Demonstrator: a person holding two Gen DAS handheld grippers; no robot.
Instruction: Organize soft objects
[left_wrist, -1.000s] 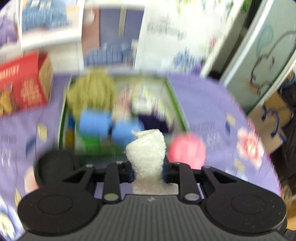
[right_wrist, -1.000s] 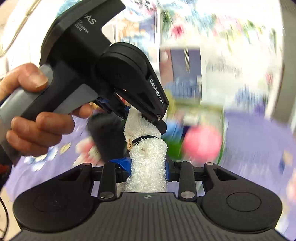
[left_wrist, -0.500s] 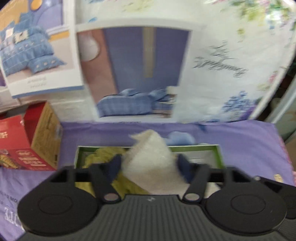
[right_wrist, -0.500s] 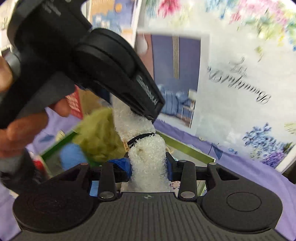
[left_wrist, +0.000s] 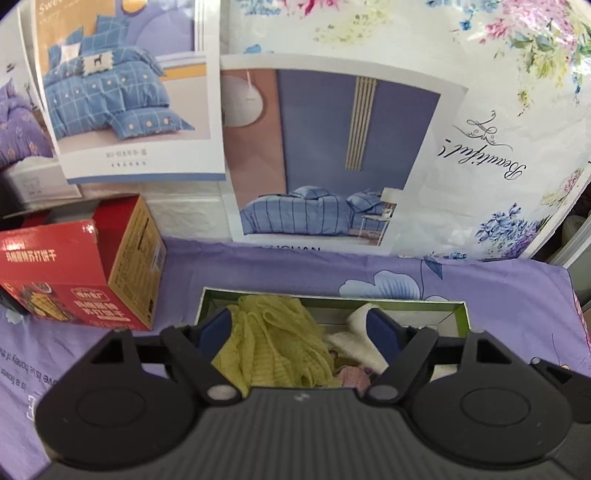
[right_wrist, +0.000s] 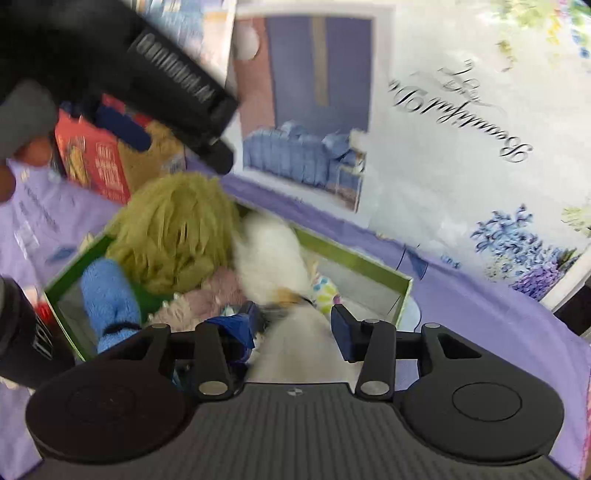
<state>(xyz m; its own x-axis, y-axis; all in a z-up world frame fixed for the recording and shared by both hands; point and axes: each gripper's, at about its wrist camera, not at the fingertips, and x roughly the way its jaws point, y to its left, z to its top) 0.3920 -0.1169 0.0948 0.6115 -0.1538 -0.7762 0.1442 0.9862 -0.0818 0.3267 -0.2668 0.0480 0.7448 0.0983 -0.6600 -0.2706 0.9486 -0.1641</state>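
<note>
A green box (left_wrist: 458, 314) on the purple cloth holds several plush toys. A white fluffy toy (right_wrist: 273, 258) slumps blurred into it, beside a yellow-green shaggy toy (right_wrist: 173, 229) and a blue one (right_wrist: 107, 295). My right gripper (right_wrist: 293, 326) hovers over the box's near edge. Its jaws are opening, with the white toy's lower part loose between them. My left gripper (left_wrist: 299, 328) stands over the box with its jaws wide and still opening. Below it lie the yellow-green toy (left_wrist: 273, 343) and the white toy (left_wrist: 358, 339), neither of them gripped. The left gripper's black body (right_wrist: 159, 74) fills the upper left of the right wrist view.
A red biscuit carton (left_wrist: 74, 273) stands left of the box. Upright bedding packages (left_wrist: 325, 155) form a wall close behind it. The purple cloth (left_wrist: 517, 295) extends to the right of the box. A dark object (right_wrist: 18, 332) sits at the box's near left corner.
Both grippers carried the white toy over to the green box. The left gripper let go of it and spread wide. The right jaws have parted and the toy has dropped into the box.
</note>
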